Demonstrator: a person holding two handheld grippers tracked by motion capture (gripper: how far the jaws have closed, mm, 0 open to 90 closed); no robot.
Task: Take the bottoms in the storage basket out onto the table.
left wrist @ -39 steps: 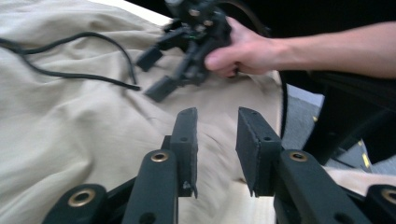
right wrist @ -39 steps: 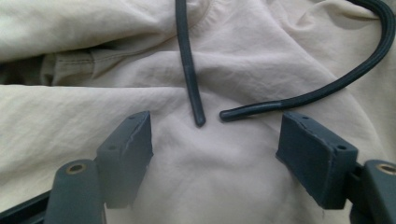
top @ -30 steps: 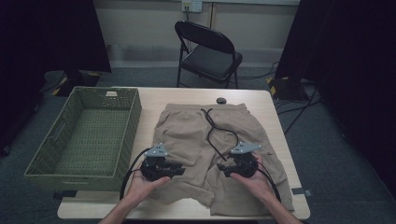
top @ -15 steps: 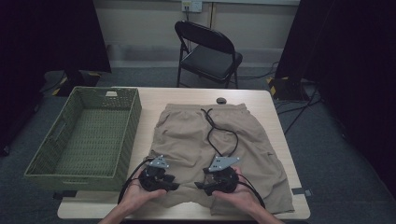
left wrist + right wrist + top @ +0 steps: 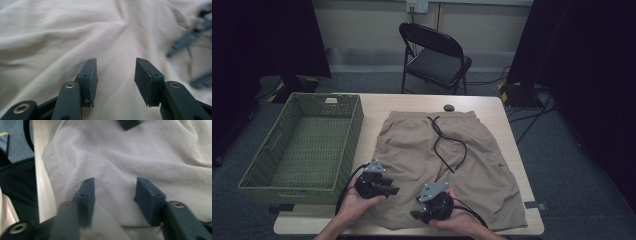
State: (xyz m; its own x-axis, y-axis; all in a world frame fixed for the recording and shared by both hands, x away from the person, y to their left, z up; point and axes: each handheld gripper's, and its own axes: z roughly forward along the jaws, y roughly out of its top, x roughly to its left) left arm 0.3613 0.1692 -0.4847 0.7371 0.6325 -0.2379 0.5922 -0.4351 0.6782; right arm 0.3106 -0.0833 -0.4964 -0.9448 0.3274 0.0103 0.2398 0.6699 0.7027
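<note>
The surface [image 5: 492,107] carried a basket [image 5: 302,145] at its left and shorts [image 5: 447,165] spread to its near edge, a bare strip at right. Both hand-held grippers sat at the near hem, jaws apart, gripping nothing: left [image 5: 393,190] just opening, right [image 5: 416,216] closing, shifted leftward since before.

Tan shorts [image 5: 447,160] flat on the table [image 5: 507,125], waistband at far edge, black drawstring [image 5: 447,145] loose across the front, hems rumpled near the table's front edge.
</note>
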